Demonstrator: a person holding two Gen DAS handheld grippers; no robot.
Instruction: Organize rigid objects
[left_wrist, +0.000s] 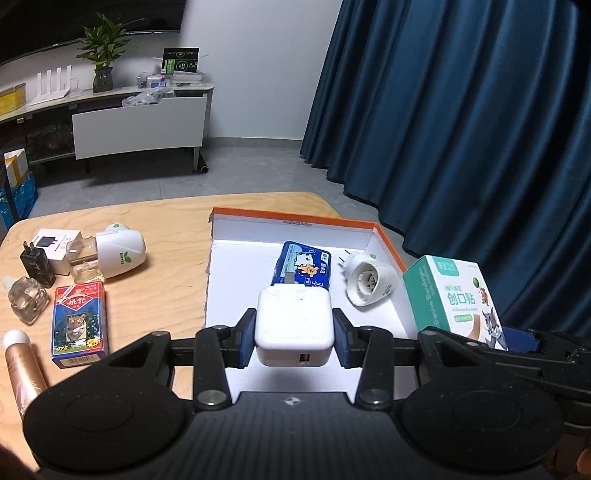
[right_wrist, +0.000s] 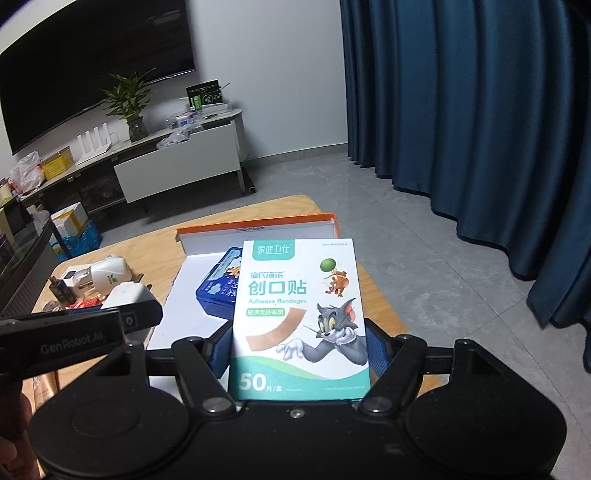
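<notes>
My left gripper (left_wrist: 293, 341) is shut on a white USB charger (left_wrist: 293, 326), held above the near part of the orange-edged white box (left_wrist: 386, 240). Inside that box lie a blue tissue pack (left_wrist: 303, 267) and a white plug-in device (left_wrist: 367, 282). My right gripper (right_wrist: 297, 350) is shut on a white and green adhesive bandage box (right_wrist: 299, 317), held upright over the box's right side; the bandage box (left_wrist: 452, 302) also shows at the right in the left wrist view. The charger (right_wrist: 125, 295) and the left gripper appear at the left of the right wrist view.
On the wooden table (left_wrist: 166, 229) left of the box lie a blue card pack (left_wrist: 79, 326), a white repellent heater with bottle (left_wrist: 110, 253), a black plug (left_wrist: 37, 264), a white carton (left_wrist: 55, 242), a clear bottle (left_wrist: 27, 301) and a pink tube (left_wrist: 24, 373). Blue curtains (left_wrist: 480, 129) hang at the right.
</notes>
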